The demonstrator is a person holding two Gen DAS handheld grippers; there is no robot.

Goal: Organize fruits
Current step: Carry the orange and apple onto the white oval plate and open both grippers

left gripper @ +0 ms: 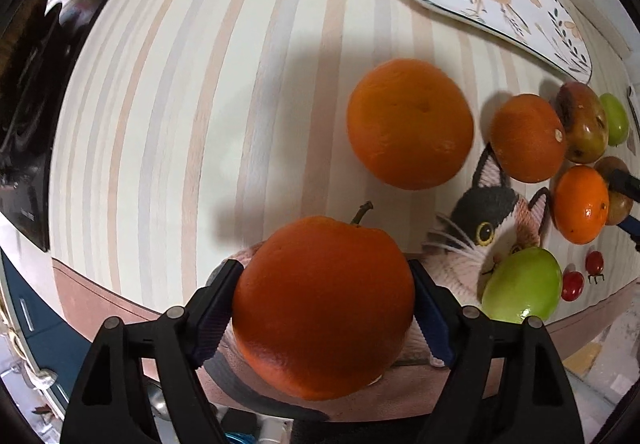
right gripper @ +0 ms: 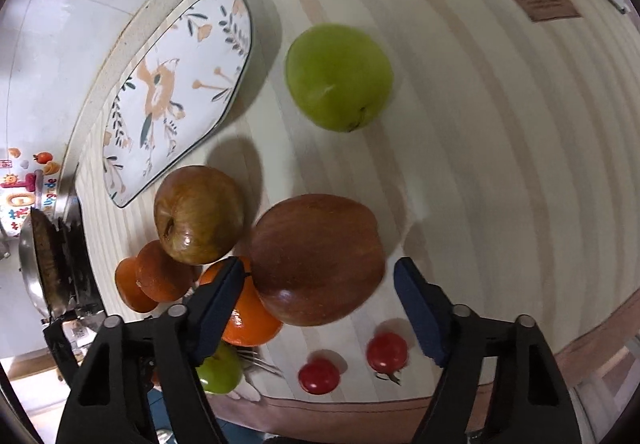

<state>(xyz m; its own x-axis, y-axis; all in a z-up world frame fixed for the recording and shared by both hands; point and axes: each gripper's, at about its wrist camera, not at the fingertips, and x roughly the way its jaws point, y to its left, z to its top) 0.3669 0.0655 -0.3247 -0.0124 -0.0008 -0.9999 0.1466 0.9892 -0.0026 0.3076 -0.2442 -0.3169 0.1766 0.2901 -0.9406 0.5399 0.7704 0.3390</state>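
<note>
My left gripper [left gripper: 324, 270] is shut on a large orange [left gripper: 324, 316], pads pressing both its sides above the striped mat [left gripper: 200, 104]. A second orange [left gripper: 408, 124] lies just beyond, with more oranges [left gripper: 528, 138] and apples [left gripper: 582, 122] clustered at the right. In the right wrist view, my right gripper [right gripper: 320, 266] straddles a big red apple [right gripper: 316, 260] that rests on the mat. The left pad sits close beside the apple and a gap shows at the right pad, so this gripper is open. A flowered oval plate [right gripper: 176, 92] lies empty at the back.
A green apple [right gripper: 338, 76] sits alone beyond the red one; a brownish apple [right gripper: 198, 214], oranges [right gripper: 160, 272] and another green apple [right gripper: 220, 368] crowd the left. Two cherry tomatoes [right gripper: 318, 376] lie near the mat's front edge. A pan [right gripper: 40, 264] stands at far left.
</note>
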